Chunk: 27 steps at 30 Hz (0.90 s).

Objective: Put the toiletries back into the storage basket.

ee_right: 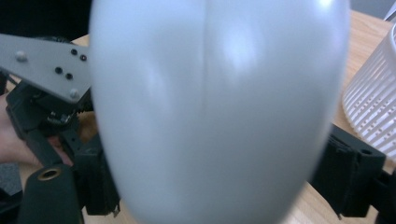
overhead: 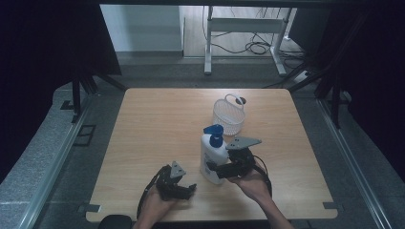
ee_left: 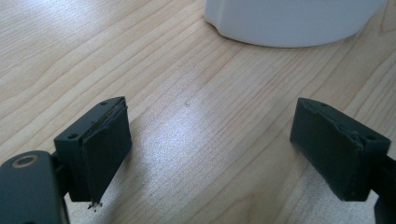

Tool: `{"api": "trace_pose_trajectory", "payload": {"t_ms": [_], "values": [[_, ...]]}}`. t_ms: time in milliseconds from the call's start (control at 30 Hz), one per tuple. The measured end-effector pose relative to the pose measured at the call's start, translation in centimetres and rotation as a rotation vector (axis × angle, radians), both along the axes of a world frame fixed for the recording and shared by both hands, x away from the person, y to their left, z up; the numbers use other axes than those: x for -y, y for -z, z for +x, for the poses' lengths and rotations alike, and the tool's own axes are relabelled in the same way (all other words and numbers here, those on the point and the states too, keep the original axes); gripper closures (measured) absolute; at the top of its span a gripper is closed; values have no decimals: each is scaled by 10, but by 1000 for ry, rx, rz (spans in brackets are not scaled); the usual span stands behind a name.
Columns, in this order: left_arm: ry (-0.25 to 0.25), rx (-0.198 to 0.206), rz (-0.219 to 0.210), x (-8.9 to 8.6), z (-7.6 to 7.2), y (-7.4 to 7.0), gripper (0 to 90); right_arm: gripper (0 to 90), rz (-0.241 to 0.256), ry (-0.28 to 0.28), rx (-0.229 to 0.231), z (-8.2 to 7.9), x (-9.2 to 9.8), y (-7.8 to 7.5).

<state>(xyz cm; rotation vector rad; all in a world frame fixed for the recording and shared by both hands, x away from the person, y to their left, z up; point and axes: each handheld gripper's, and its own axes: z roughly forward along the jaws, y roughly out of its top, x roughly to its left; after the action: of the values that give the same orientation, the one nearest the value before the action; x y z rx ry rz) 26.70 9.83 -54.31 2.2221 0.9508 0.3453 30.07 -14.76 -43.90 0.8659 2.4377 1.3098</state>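
Right claw (overhead: 216, 168) behind blurred bottle (ee_right: 219, 112)

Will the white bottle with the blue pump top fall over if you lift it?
Probably not: the right gripper clamps the bottle low on its body. Its smooth plastic sides may be slippery. It stands tall with a pump on top, so a push up high could tip it.

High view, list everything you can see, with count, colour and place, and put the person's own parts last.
Pump bottle: one, white with blue pump, upright, near middle of table.
Basket: one, white, just behind the bottle.
Table: one, light wood.
Desk frame: one, white, on floor beyond the table.
Right gripper: one, black, jaws either side of the bottle.
Left gripper: one, black, open, near front edge.
Hands: two, at the bottom.
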Motion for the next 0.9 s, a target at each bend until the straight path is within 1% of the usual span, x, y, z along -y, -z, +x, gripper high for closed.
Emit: {"api": "trace_pose_trajectory", "payload": {"t_ms": [267,400,500,633,900], "values": [[-2,0,0,0,0,0,117,256,-13,7,25,3,-8,-5],[-3,0,-1,0,0,0,117,351,-29,-10,32,3,-9,-7],[-6,1,-3,0,0,0,117,361,-43,-12,46,2,-10,-8],[-6,0,-3,1,0,0,117,366,-51,-11,48,2,-10,-8],[-4,0,0,0,0,0,117,369,-57,-19,33,7,-7,-11]]}}
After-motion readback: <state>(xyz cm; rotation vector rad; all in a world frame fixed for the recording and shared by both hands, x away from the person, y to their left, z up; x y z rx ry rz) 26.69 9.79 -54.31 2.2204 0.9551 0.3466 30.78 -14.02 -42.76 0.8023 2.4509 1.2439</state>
